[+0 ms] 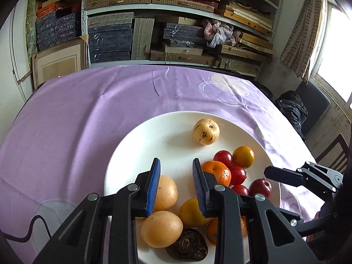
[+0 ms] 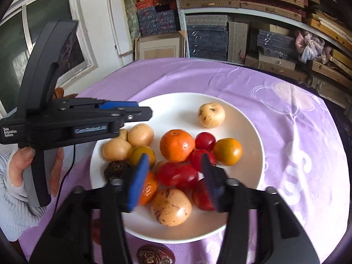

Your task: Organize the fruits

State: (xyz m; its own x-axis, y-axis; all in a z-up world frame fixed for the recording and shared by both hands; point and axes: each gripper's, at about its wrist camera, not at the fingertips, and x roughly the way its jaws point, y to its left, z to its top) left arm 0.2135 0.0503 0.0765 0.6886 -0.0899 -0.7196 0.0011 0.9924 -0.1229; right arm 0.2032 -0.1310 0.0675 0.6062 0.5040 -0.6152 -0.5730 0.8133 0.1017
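Left tongs (image 1: pixel 176 171) open wide w/ nothing between the blue pads, hovering over the white plate (image 1: pixel 140 140), above the pale round fruits (image 1: pixel 161 228) at its near-left edge. Right tongs (image 2: pixel 173 167) also open wide & empty, poised low over the red fruits (image 2: pixel 178 173) mid-plate; can't tell if the pads touch any fruit. Fruit is nearly all heaped on the plate, which sits on the purple-clothed tabletop (image 1: pixel 77 121): big orange (image 2: pixel 177 145), small yellow-orange one (image 2: pixel 227 151), speckled tan fruit (image 2: pixel 171 206) at the near edge, dark wrinkled fruit (image 1: pixel 187 247), & one pale spotted fruit (image 1: pixel 206 131) alone at the far side. Another dark wrinkled fruit (image 2: pixel 155 255) lies off the plate on the cloth, just beside its near rim
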